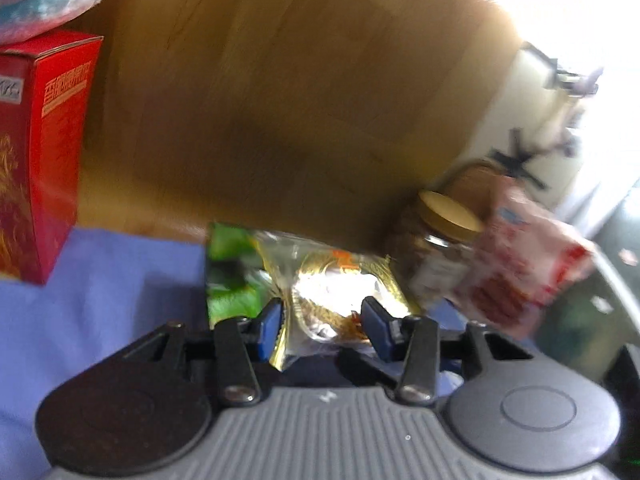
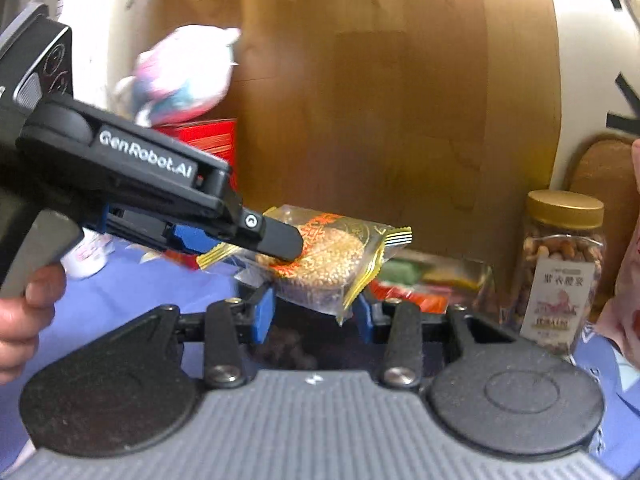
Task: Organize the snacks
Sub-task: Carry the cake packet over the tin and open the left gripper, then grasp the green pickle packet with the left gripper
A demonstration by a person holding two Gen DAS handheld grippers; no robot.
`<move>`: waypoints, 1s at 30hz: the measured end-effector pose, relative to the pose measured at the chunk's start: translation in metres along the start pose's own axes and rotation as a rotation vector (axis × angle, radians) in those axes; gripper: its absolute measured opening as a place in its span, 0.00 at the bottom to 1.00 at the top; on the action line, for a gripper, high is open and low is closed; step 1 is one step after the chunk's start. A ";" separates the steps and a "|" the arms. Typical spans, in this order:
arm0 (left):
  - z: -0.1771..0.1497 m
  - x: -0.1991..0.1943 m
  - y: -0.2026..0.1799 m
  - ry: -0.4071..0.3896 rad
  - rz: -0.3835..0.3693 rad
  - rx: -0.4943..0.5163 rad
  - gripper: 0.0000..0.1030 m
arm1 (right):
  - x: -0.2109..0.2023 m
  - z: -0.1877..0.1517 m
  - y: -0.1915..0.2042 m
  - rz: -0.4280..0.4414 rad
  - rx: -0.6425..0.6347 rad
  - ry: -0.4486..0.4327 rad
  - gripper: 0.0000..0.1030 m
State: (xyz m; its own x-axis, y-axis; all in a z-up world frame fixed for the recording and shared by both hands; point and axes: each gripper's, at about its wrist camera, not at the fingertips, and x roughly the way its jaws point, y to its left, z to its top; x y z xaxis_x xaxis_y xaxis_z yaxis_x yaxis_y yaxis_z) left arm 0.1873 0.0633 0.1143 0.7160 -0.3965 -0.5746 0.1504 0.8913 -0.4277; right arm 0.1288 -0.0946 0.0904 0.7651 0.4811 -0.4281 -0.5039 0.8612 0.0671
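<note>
We have the sesame cake packet (image 2: 324,258) lifted off the blue-clothed table (image 2: 160,280), with the left gripper (image 2: 276,240) pinching its top and bottom while the right gripper (image 2: 316,312) clamps its near edge. We should release one before moving. We count one nut jar (image 2: 560,264), one red box (image 1: 44,152).

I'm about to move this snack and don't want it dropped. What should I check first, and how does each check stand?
1. Left gripper clamps the sesame cake packet: ok.
2. Right gripper also grips it: cannot tell; the packet's lower edge sits between its fingers.
3. Packet lifted off the blue cloth: ok.
4. Nut jar upright, lidded, apart from the packet: ok.
5. Left wrist view sharp: not ok, blurred.
</note>
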 end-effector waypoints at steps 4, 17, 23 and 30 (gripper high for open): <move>0.002 0.022 0.003 0.007 0.130 0.024 0.49 | 0.027 0.004 -0.014 -0.013 0.046 0.008 0.47; -0.087 -0.053 0.009 0.042 -0.007 0.000 0.49 | -0.069 -0.078 -0.054 0.068 0.435 0.092 0.47; -0.152 -0.050 0.012 0.247 -0.113 -0.059 0.49 | -0.101 -0.119 -0.043 0.124 0.548 0.190 0.45; -0.178 -0.054 -0.001 0.239 -0.214 -0.116 0.50 | -0.122 -0.132 -0.024 0.183 0.638 0.166 0.45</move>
State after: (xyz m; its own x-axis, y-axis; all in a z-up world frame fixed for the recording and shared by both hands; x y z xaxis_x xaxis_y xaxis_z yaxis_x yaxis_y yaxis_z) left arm 0.0275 0.0445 0.0213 0.4943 -0.6247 -0.6045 0.1916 0.7566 -0.6252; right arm -0.0056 -0.1964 0.0218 0.5928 0.6404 -0.4883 -0.2458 0.7212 0.6476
